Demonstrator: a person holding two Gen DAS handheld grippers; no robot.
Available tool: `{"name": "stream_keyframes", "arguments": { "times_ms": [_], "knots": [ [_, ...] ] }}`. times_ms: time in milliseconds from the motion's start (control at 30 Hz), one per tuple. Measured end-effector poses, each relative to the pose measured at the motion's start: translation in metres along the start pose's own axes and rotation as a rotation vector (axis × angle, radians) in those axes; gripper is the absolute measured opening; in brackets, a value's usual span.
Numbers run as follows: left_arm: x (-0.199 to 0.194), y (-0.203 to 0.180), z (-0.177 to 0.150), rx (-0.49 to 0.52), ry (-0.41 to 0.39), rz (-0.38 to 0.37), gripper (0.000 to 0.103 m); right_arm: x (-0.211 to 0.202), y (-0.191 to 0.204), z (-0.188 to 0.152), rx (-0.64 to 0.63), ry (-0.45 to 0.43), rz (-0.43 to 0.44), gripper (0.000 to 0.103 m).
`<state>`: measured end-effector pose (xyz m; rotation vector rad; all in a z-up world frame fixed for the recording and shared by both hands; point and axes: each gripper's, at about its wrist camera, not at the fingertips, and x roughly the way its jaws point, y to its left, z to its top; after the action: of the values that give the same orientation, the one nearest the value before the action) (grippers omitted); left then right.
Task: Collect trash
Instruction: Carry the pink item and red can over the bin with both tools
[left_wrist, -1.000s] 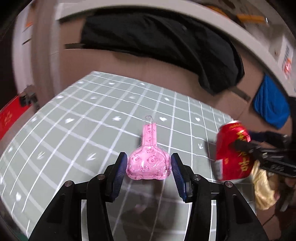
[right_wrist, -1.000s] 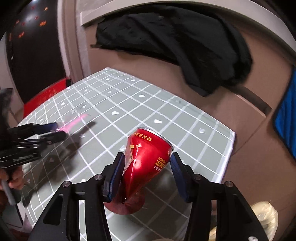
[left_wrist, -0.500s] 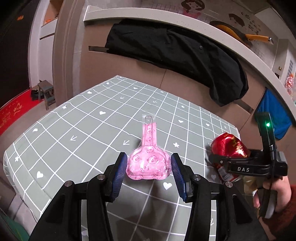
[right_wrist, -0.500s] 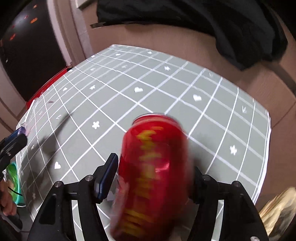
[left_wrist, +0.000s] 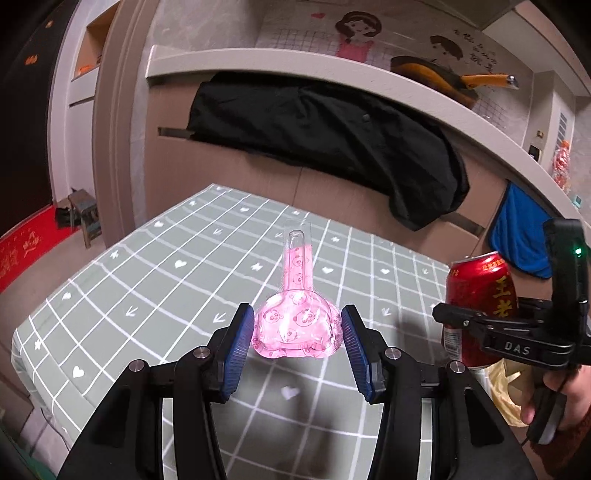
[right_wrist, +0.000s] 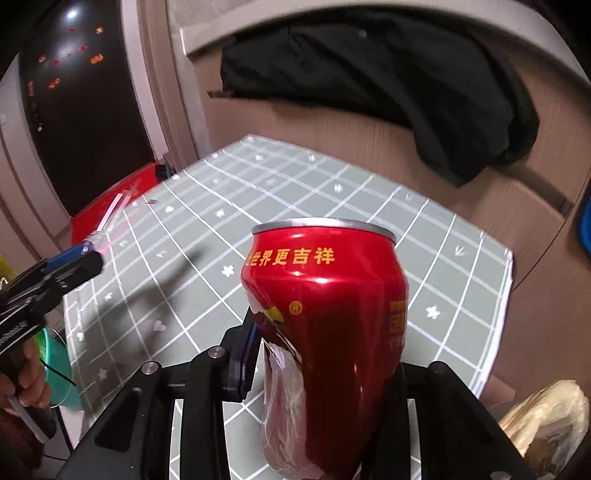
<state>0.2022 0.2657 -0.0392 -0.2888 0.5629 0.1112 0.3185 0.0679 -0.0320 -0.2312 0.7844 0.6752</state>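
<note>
Left gripper (left_wrist: 297, 332): ribbed blue pads clamp the bulbous base of a clear pink plastic pouch (left_wrist: 295, 326), panda-printed, narrow neck pointing away, held above the table (left_wrist: 155, 280). Right gripper (right_wrist: 325, 354): its jaws have just been closing and now pinch a dented red aluminium can (right_wrist: 325, 332), upright, glossy, with gold lettering, raised over the table's near-right corner. Table cover is grey-green with a white grid. A black garment (left_wrist: 332, 147) drapes the shelf behind.
</note>
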Motion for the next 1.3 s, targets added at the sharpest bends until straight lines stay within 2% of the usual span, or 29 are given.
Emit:
{"name": "stream_keyframes", "arguments": {
  "times_ms": [300,500,600,700,933,1133,1300],
  "knots": [
    [-0.019,-0.073,0.027,0.089,-0.077,-0.047,0.05,-0.072,-0.031,0.004,0.024,-0.153,0.018,0.032],
    [-0.03,-0.154,0.044,0.167,-0.145,-0.131,0.05,-0.139,-0.068,-0.01,0.046,-0.262,-0.038,0.032],
    [-0.034,-0.196,0.046,0.203,-0.172,-0.18,0.05,-0.174,-0.088,-0.023,0.055,-0.309,-0.093,0.032],
    [-0.037,-0.242,0.043,0.248,-0.196,-0.226,0.05,-0.202,-0.105,-0.038,0.057,-0.347,-0.155,0.032],
    [-0.044,-0.32,0.027,0.319,-0.217,-0.311,0.05,-0.261,-0.146,-0.083,0.113,-0.406,-0.276,0.032],
    [-0.04,-0.36,0.011,0.344,-0.193,-0.355,0.05,-0.284,-0.173,-0.113,0.156,-0.423,-0.344,0.032],
    [-0.03,-0.384,-0.006,0.367,-0.153,-0.381,0.05,-0.289,-0.197,-0.135,0.215,-0.42,-0.359,0.032]
  ]
}}
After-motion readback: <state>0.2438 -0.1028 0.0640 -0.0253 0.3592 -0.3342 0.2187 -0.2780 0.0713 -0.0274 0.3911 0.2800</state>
